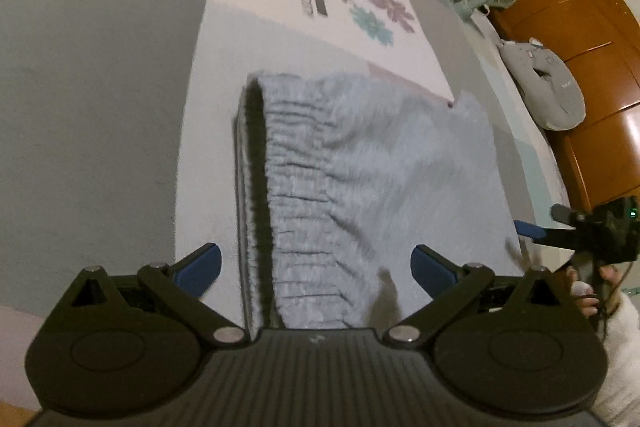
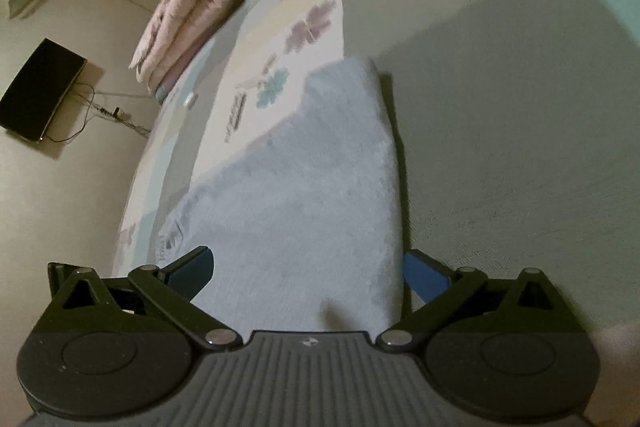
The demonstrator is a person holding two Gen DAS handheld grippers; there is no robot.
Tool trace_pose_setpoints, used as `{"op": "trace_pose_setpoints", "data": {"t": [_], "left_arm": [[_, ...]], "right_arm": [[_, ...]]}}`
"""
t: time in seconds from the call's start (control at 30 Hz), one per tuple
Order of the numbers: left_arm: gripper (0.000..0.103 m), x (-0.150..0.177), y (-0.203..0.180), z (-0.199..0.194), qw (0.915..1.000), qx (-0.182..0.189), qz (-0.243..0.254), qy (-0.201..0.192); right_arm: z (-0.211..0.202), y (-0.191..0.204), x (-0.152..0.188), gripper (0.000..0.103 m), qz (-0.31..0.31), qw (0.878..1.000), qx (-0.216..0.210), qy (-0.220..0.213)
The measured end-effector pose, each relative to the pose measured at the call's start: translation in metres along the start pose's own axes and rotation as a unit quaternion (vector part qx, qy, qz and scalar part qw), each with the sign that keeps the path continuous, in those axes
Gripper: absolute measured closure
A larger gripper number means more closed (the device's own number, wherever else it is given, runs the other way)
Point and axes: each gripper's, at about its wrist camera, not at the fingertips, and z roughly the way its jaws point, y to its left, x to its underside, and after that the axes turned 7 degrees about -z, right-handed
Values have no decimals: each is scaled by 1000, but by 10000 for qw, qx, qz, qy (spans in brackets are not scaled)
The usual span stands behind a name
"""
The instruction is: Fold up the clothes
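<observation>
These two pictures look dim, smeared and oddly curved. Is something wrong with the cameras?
Left wrist view: dim indoor light; the grey garment looks streaked with motion blur, while the left gripper stays crisp. Right wrist view: the same garment is soft and the flower-print sheet smeared. In both, the fisheye lens bends straight edges and darkens the corners.

A glossy orange-brown wooden wardrobe (image 1: 580,39) stands at two o'clock; a flat black wall-mounted screen (image 2: 40,91) hangs at nine on the beige wall (image 2: 60,187).
</observation>
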Motion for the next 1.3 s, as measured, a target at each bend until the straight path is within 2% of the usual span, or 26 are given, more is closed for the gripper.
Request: {"op": "trace_pose_setpoints", "data": {"t": [0.13,0.3,0.5,0.77,0.87,0.97,1.07,1.17,1.3], "left_arm": [[2,-13,-1,10,9997,221,-61,58],[2,-33,-2,22,9988,456,-180,48],[2,-33,10,20,9950,853,-516,11],[2,-2,39,11,9807,1666,-874,541],[2,-10,46,17,9739,1909,-1097,547],[2,-30,39,32,9731,2016,-1029,432],[2,-40,28,43,9747,1974,-964,412],[2,-25,32,36,9729,2104,-840,473],[3,-7,41,27,9682,2338,-714,530]], "right_arm": [[16,-8,-3,0,8,9993,-364,55],[37,-14,-25,0,72,9974,-716,-4],[57,-15,-48,0,57,9963,-852,-48],[35,-15,-17,0,-135,9938,-1090,180],[34,-14,-14,0,-208,9929,-1154,200],[38,-12,-16,0,-214,9921,-1217,199],[51,-9,-28,0,-184,9922,-1223,187],[53,-6,-29,0,-214,9922,-1201,270],[38,-9,-4,0,-217,9859,-1600,446]]}}
